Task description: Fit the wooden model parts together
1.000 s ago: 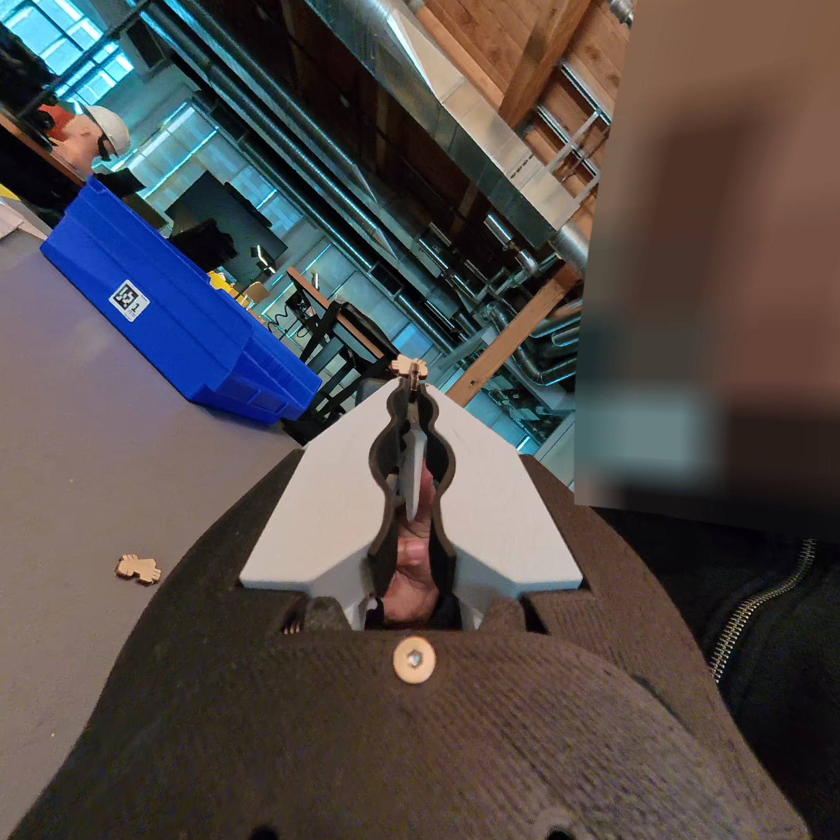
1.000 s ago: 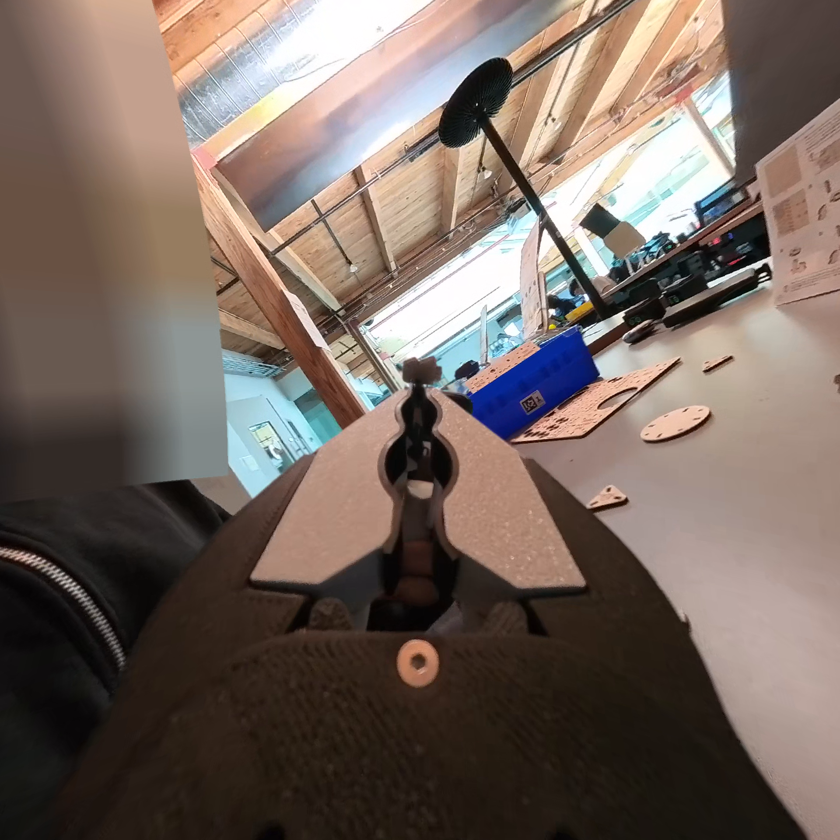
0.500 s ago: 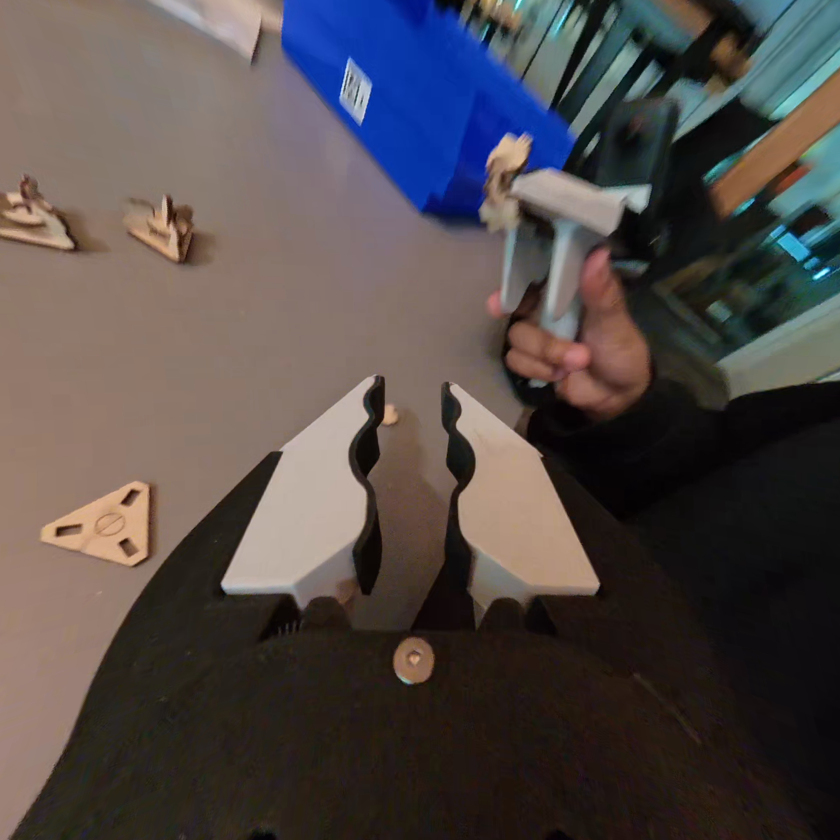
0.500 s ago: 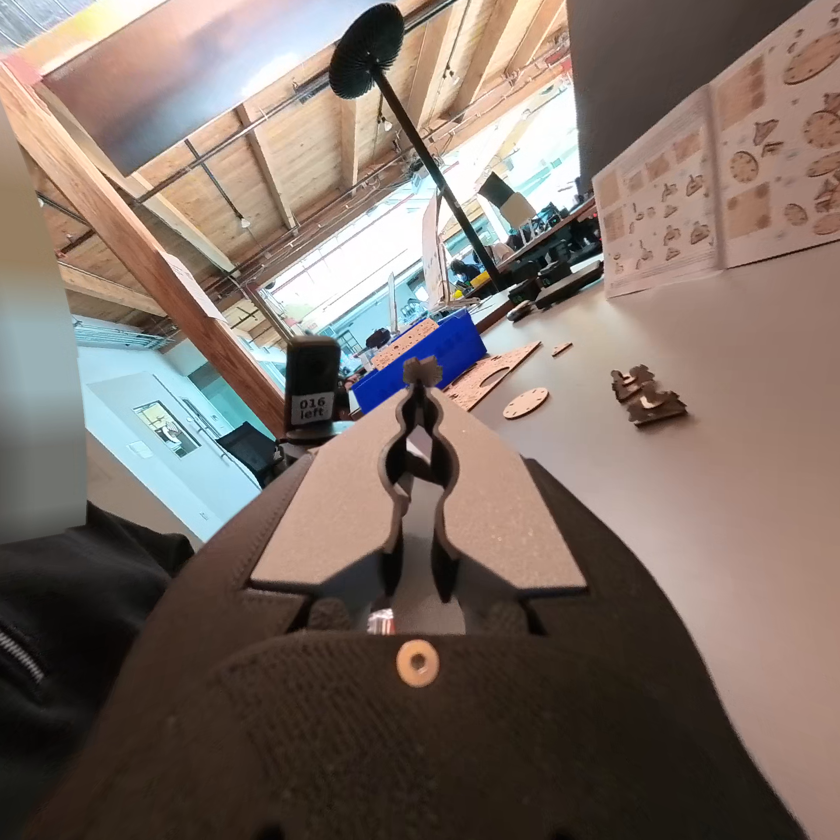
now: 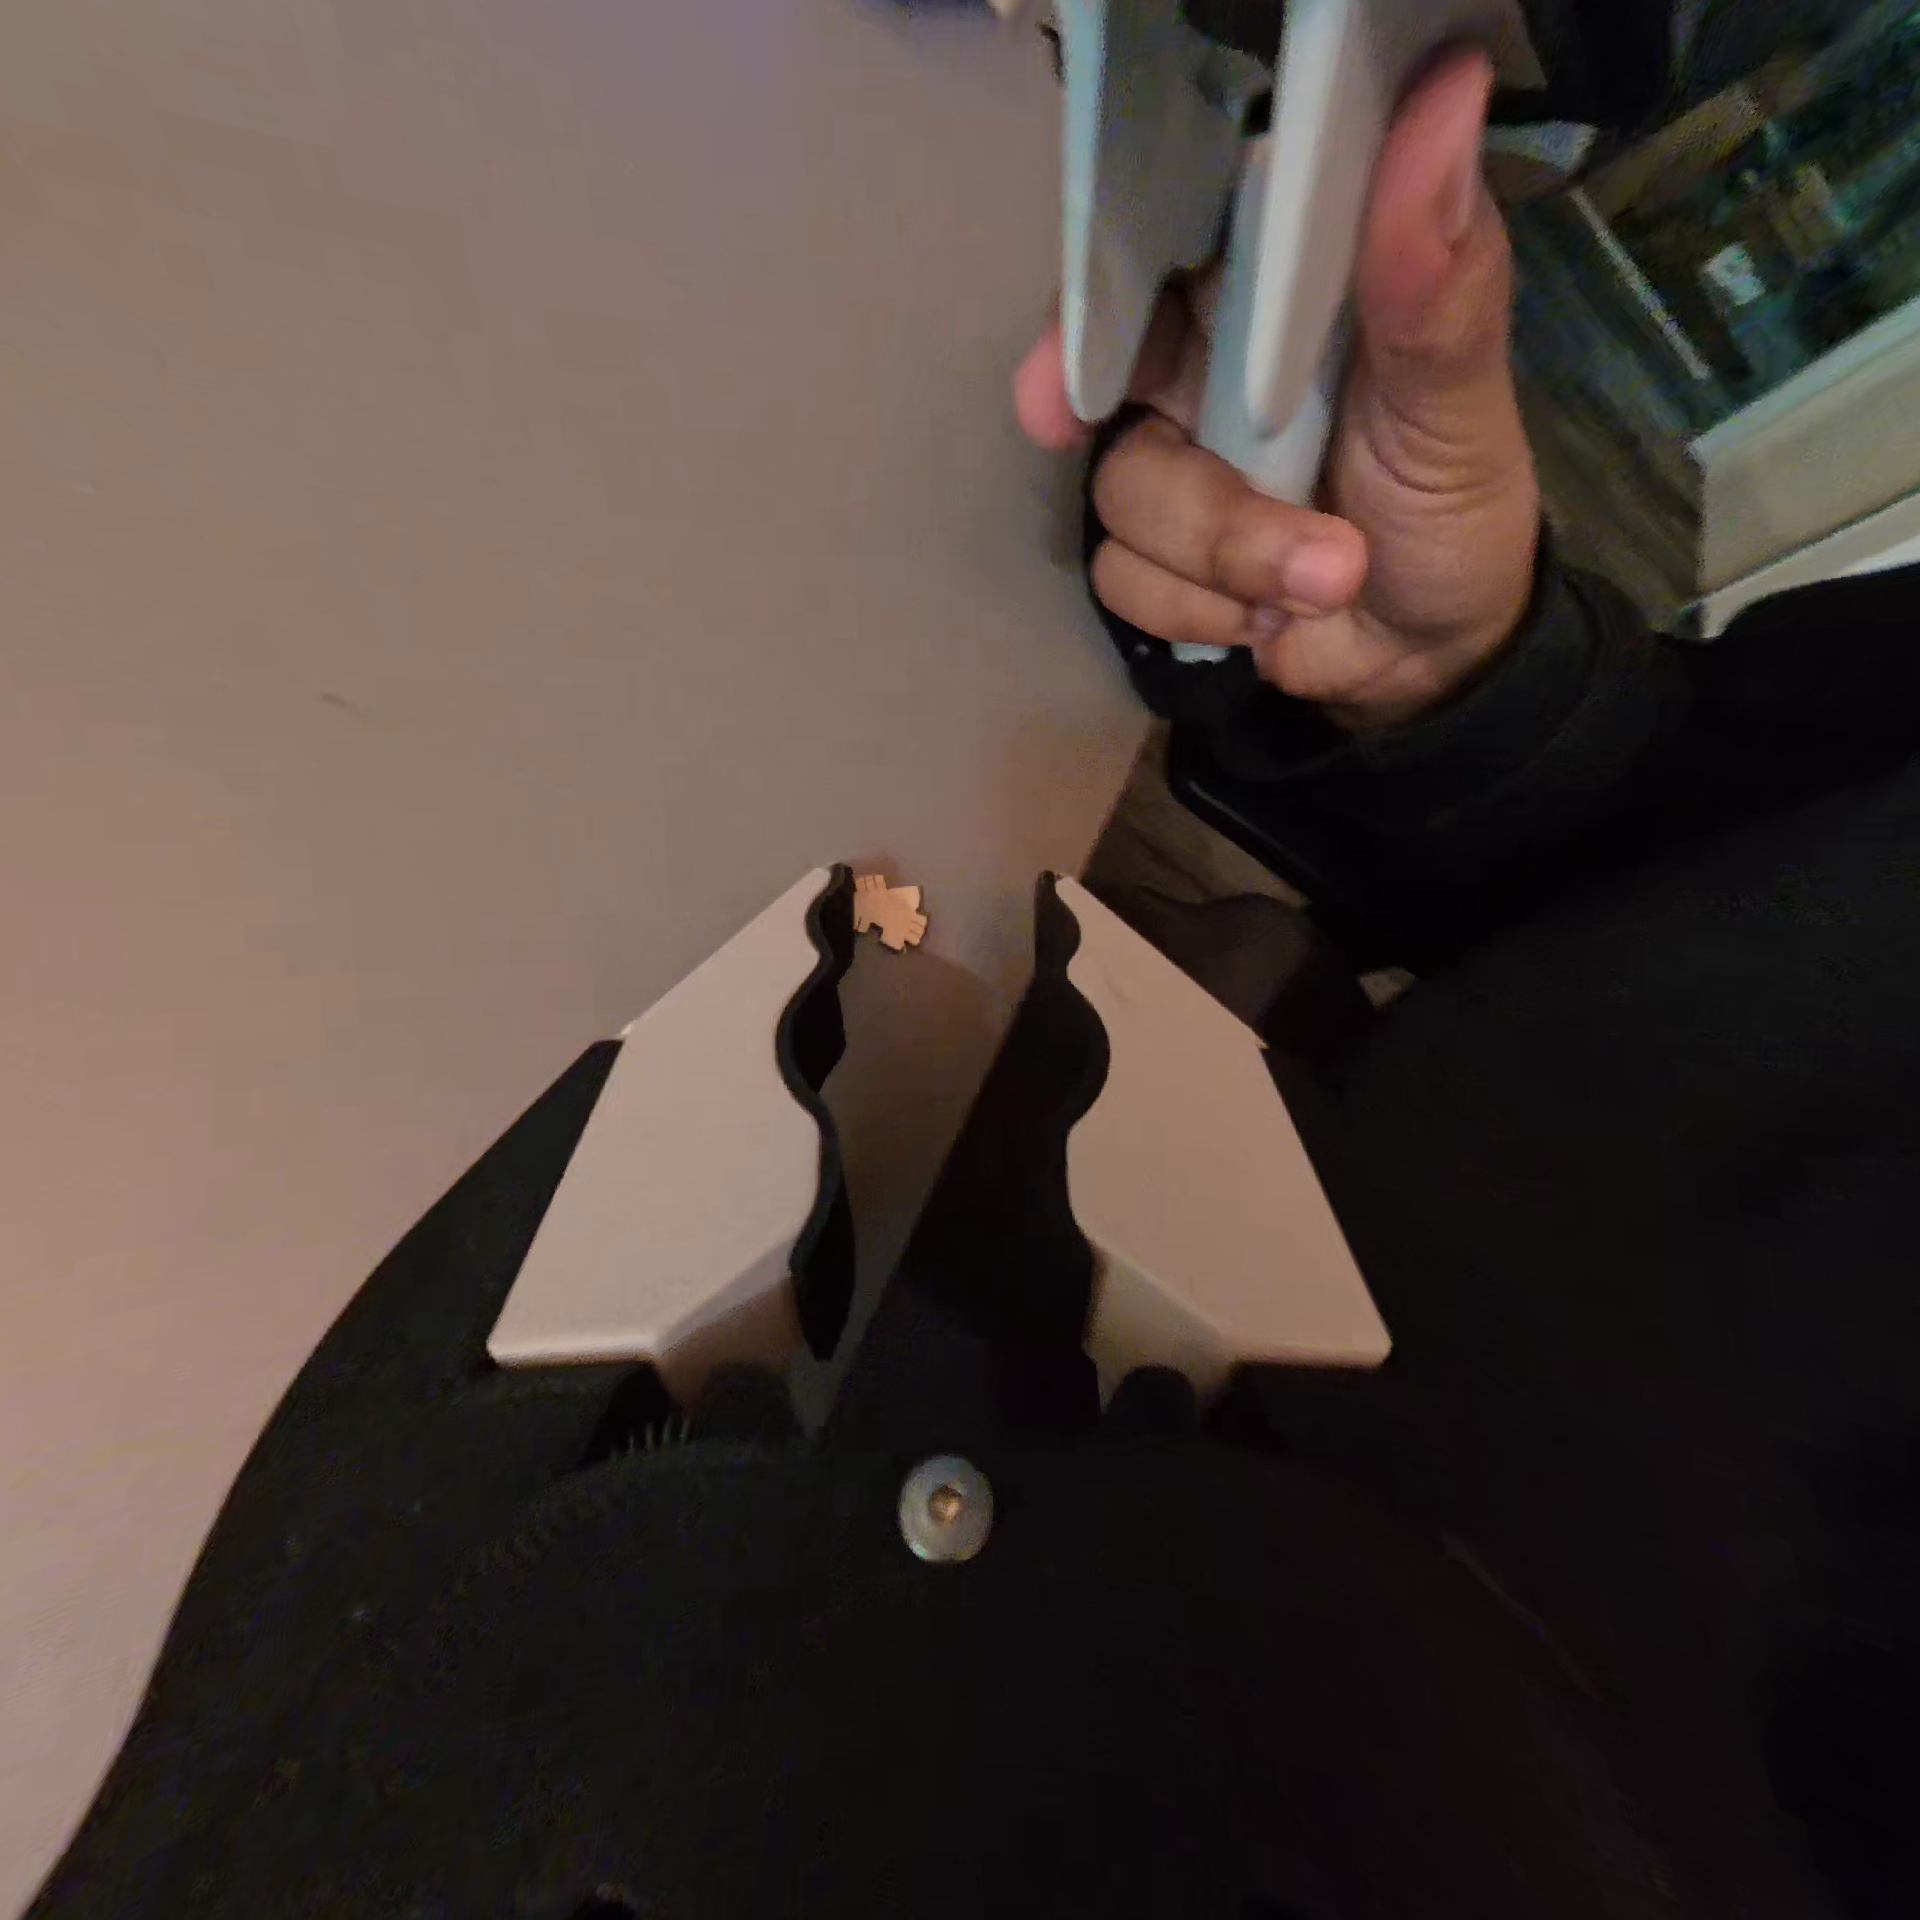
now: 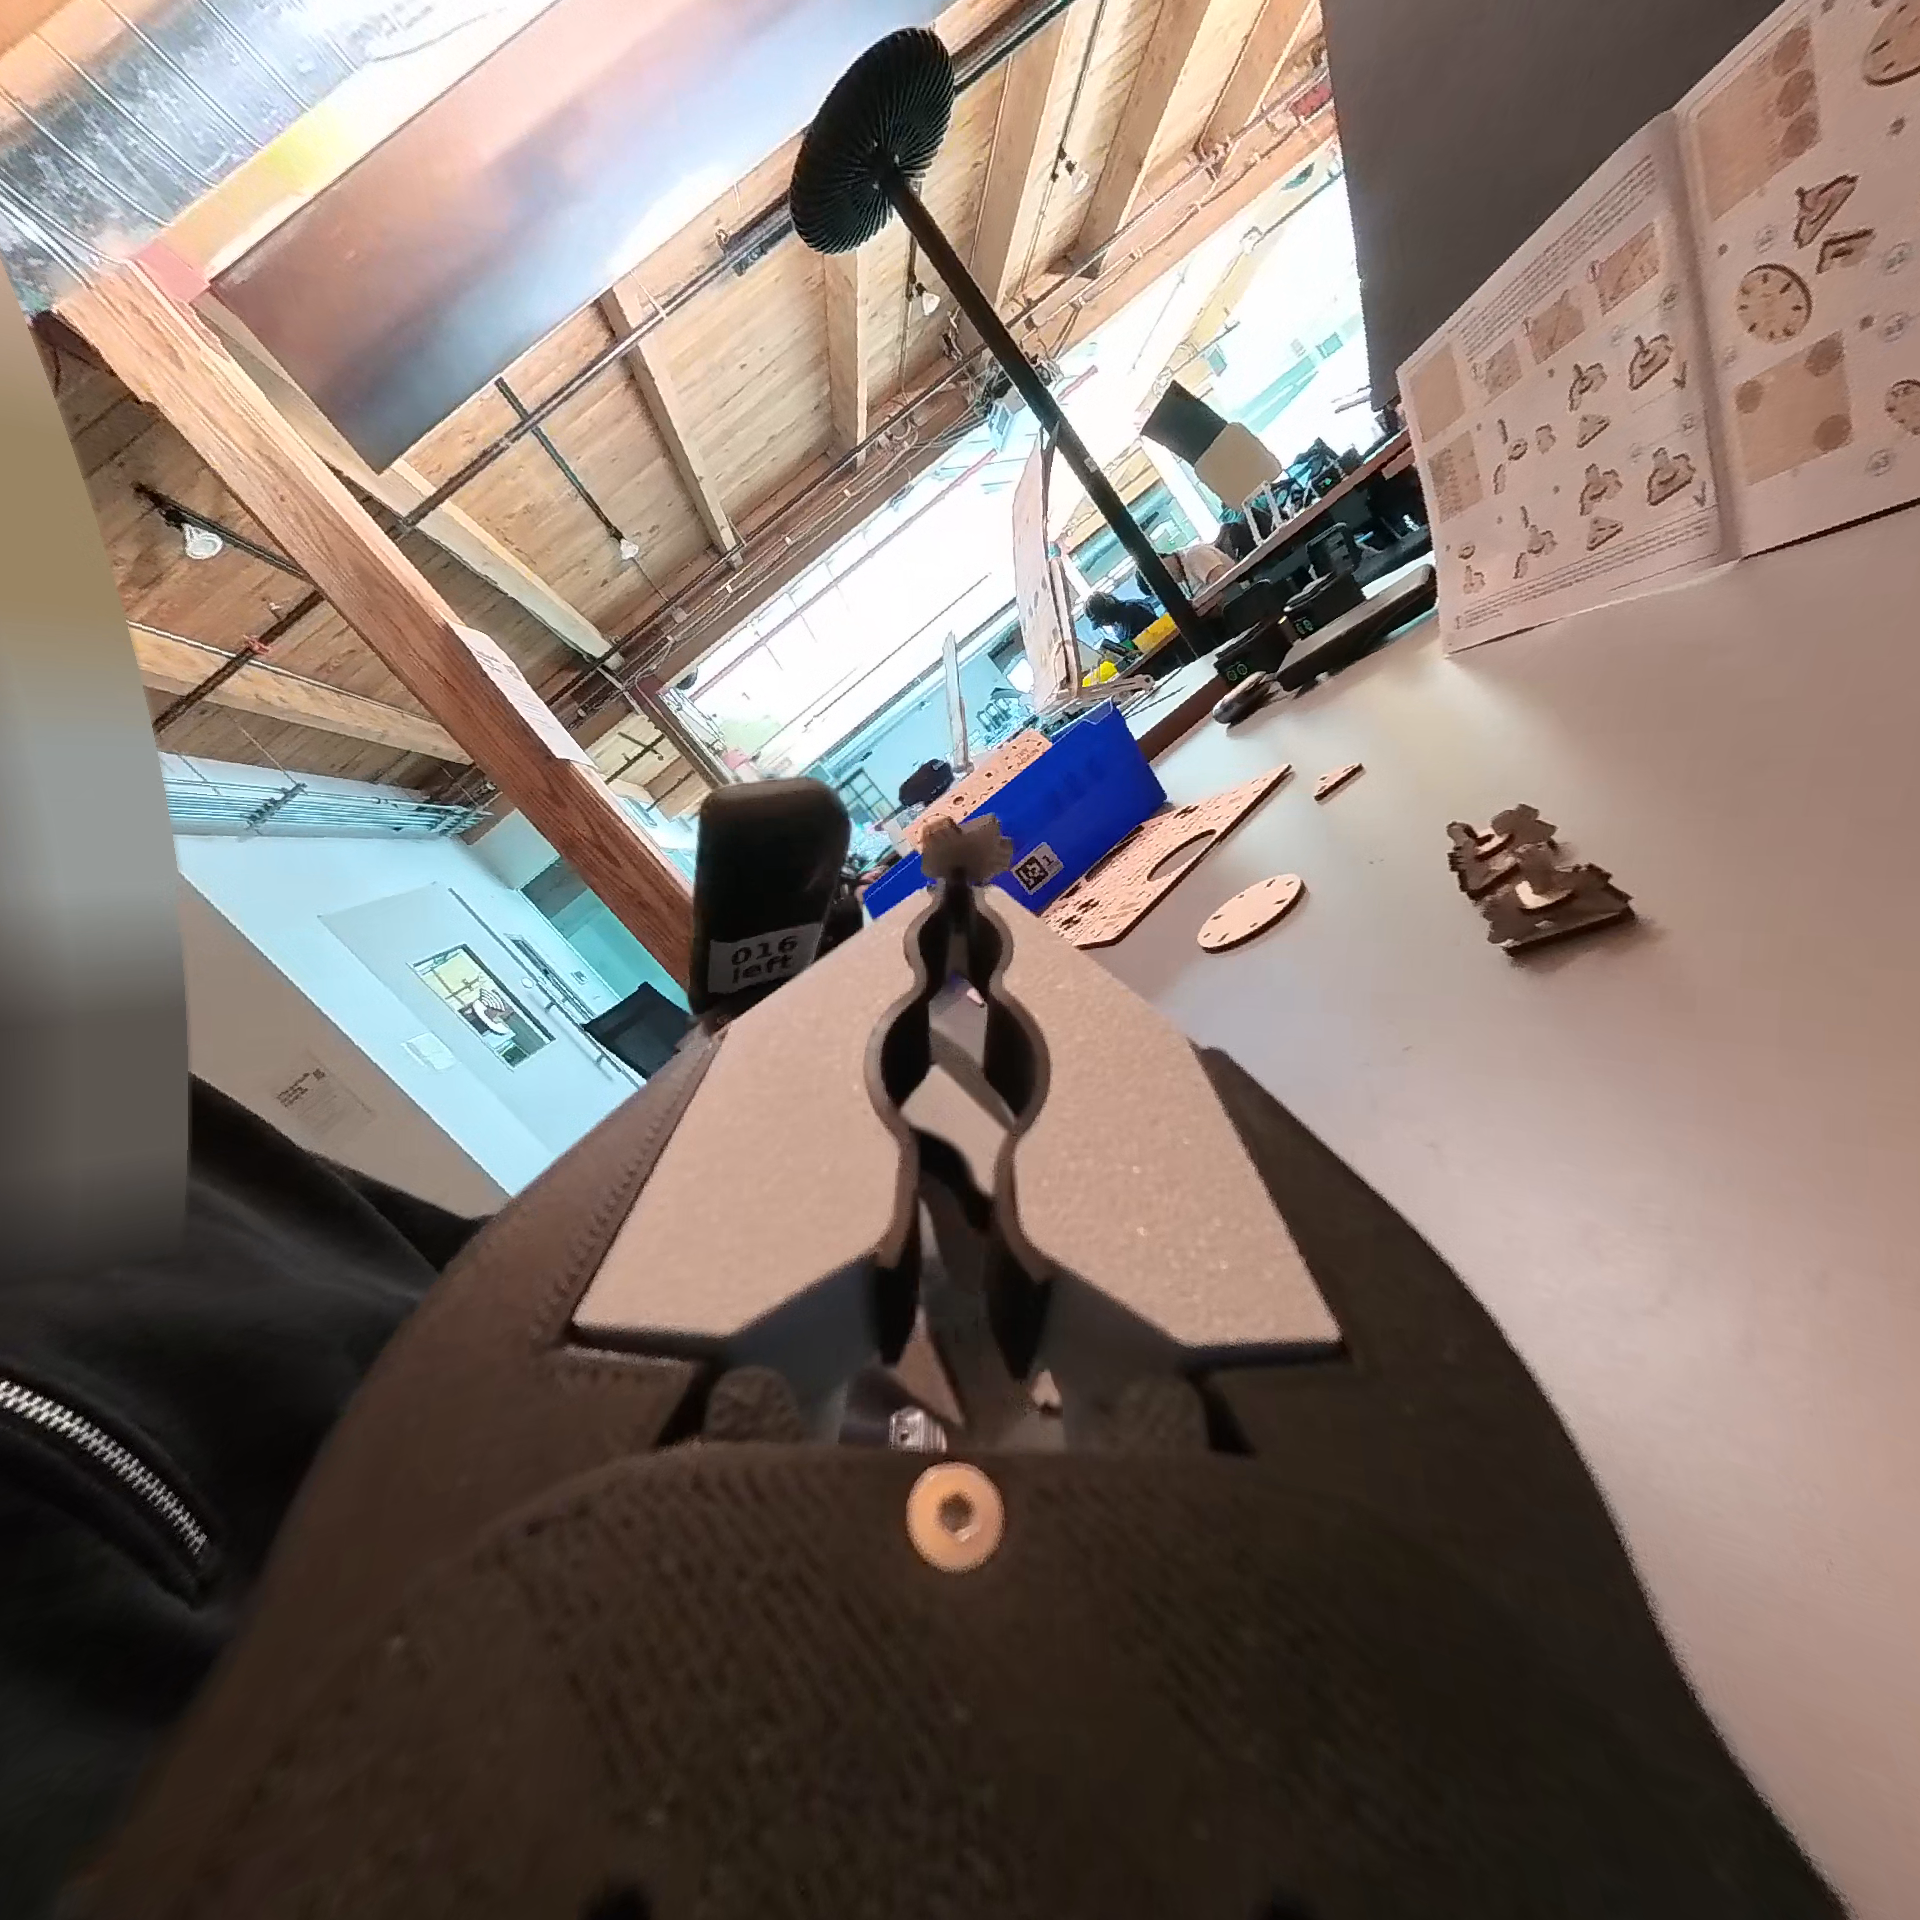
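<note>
My left gripper (image 5: 941,881) is open and empty, tipped down over the grey table (image 5: 416,520) near its front edge. A small tan wooden piece (image 5: 888,911) lies flat on the table just inside the left fingertip (image 5: 831,894); neither pad presses on it. My right gripper (image 6: 956,896) is shut on a small notched wooden piece (image 6: 966,844) that sticks out past its tips, held up in the air. In the left wrist view the right gripper's body (image 5: 1195,208) shows at the top right, held by a hand (image 5: 1351,540).
In the right wrist view a blue bin (image 6: 1049,821), a perforated wooden sheet (image 6: 1174,862), a wooden disc (image 6: 1250,911), assembled wooden parts (image 6: 1532,888) and an open booklet (image 6: 1662,343) sit on the table. The left gripper's black top (image 6: 764,883) is close by. One gripper's finger ends stand about 12 cm off the other's.
The left gripper, shut on a small wooden piece a second ago, has opened and swung down to the table over a loose piece. The right gripper stays shut on its piece.
</note>
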